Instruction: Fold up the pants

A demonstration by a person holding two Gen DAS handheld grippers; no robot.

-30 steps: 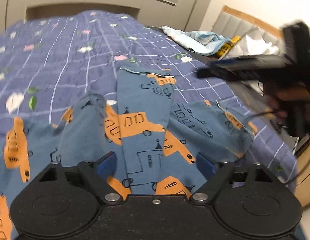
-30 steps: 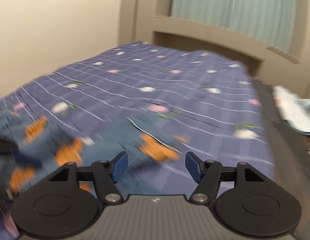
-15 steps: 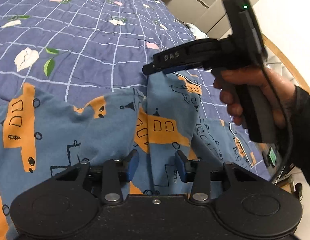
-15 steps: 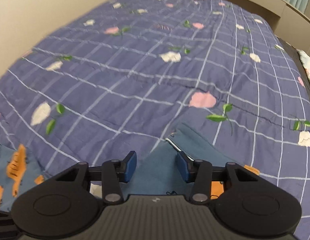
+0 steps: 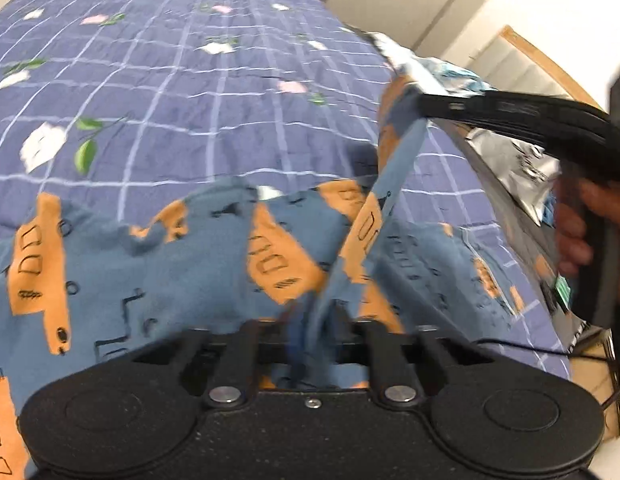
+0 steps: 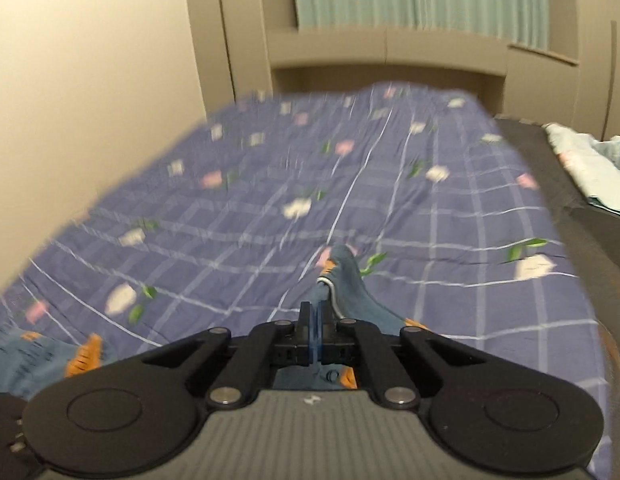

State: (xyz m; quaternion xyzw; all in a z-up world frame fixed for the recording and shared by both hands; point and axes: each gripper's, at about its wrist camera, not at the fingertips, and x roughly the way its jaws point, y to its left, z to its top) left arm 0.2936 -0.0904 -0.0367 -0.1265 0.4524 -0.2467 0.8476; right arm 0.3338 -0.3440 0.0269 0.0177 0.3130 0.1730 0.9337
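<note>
Both claws have just been closing and each now has cloth between its pads. The left gripper (image 5: 310, 320), at six o'clock in its own view, is pinched on a bunched ridge of the pants (image 5: 149, 280); the right gripper (image 6: 316, 328) is clamped on a leg hem, whose pale edge stands up just past the pads toward twelve o'clock. A second ago both pairs of jaws stood wide over the cloth.

The bedspread (image 5: 189, 100), purple with a white grid and flowers, fills the left view from nine to one o'clock. The pants, blue with orange buildings, lie rumpled across its near part from eight to four o'clock. One leg, flat a second ago, now rises as a taut strip toward two o'clock, where the right gripper holds its end, a hand (image 5: 582, 232) on its handle at three o'clock.

With both ends gripped, I judge the leg is ready to be carried over for a fold.
</note>
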